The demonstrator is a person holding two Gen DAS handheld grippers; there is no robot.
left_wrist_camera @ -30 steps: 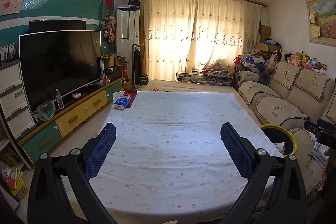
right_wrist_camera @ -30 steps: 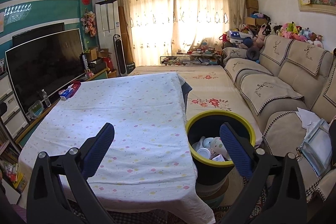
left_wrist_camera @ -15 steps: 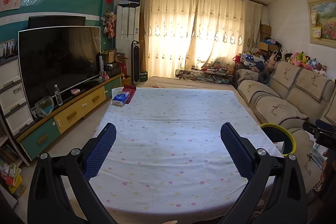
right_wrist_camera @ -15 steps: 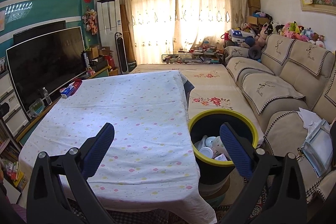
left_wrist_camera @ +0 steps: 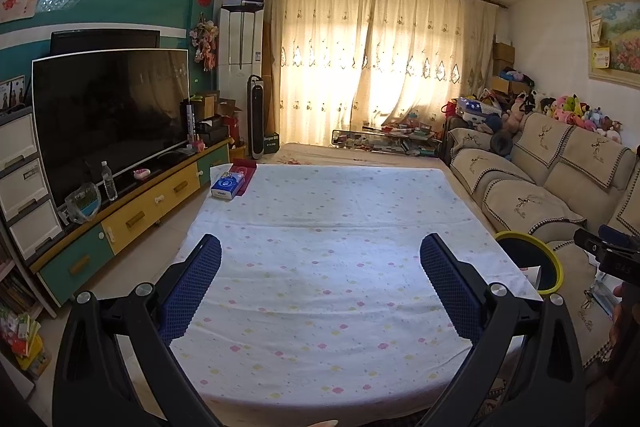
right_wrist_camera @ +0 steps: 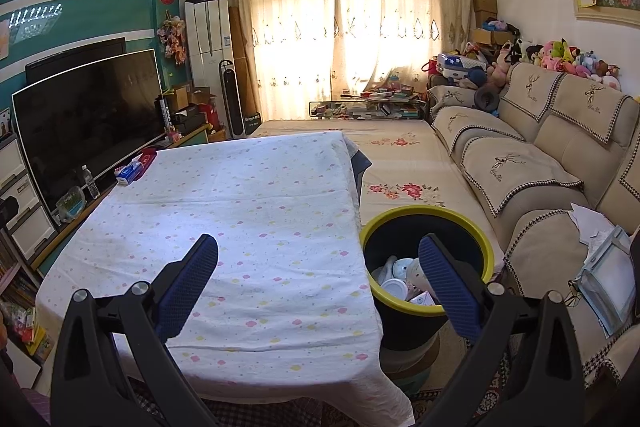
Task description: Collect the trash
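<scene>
A black trash bin with a yellow rim [right_wrist_camera: 428,223] stands on the floor at the table's right side, holding several white cups and bits of packaging [right_wrist_camera: 404,281]. In the left wrist view only part of the bin [left_wrist_camera: 532,259] shows past the table corner. My right gripper [right_wrist_camera: 318,259] is open, held above the table's near right corner, its right finger over the bin's mouth. My left gripper [left_wrist_camera: 320,259] is open and empty above the near part of the white dotted tablecloth [left_wrist_camera: 328,239]. The right gripper's body shows at that view's right edge.
A blue tissue box [left_wrist_camera: 228,185] and a red box [left_wrist_camera: 244,169] lie at the table's far left corner. A TV [left_wrist_camera: 108,111] on a low cabinet [left_wrist_camera: 132,215] runs along the left. A beige sofa [right_wrist_camera: 520,163] with papers [right_wrist_camera: 596,255] lines the right.
Both views have tilted slightly upward and drawn back a little. Both grippers stay open and empty; nothing on the table or in the bin has moved.
</scene>
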